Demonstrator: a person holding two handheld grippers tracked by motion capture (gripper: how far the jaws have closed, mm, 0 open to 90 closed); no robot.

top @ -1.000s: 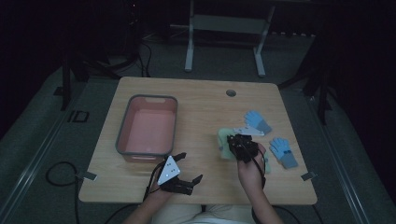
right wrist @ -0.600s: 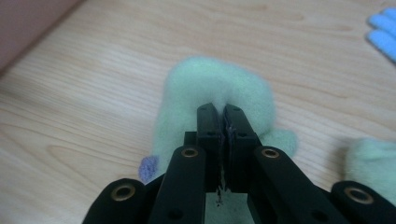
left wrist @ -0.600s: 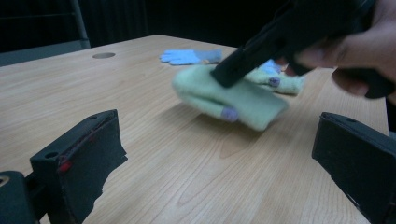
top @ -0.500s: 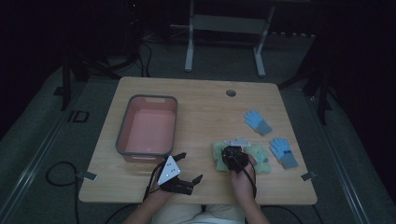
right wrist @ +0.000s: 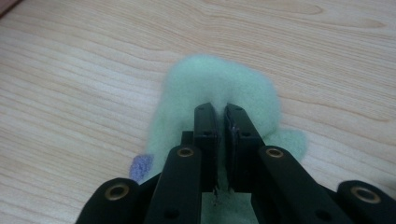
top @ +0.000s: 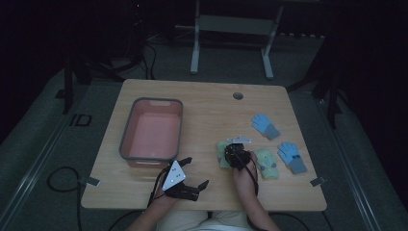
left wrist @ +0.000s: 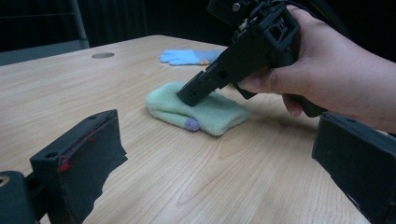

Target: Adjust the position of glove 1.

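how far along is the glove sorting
Early. The pink bin holds nothing yet. The right gripper is shut on a green glove lying on the table. Another green glove and two blue gloves remain out.

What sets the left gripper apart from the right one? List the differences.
Jaws: the left gripper's stand wide open; the right gripper's are shut.
Load: the left gripper holds nothing; the right gripper pinches a green glove lying on the table.
Place: the left gripper sits by the pink tub's near corner; the right gripper is farther right.
Both are black and hand-held.
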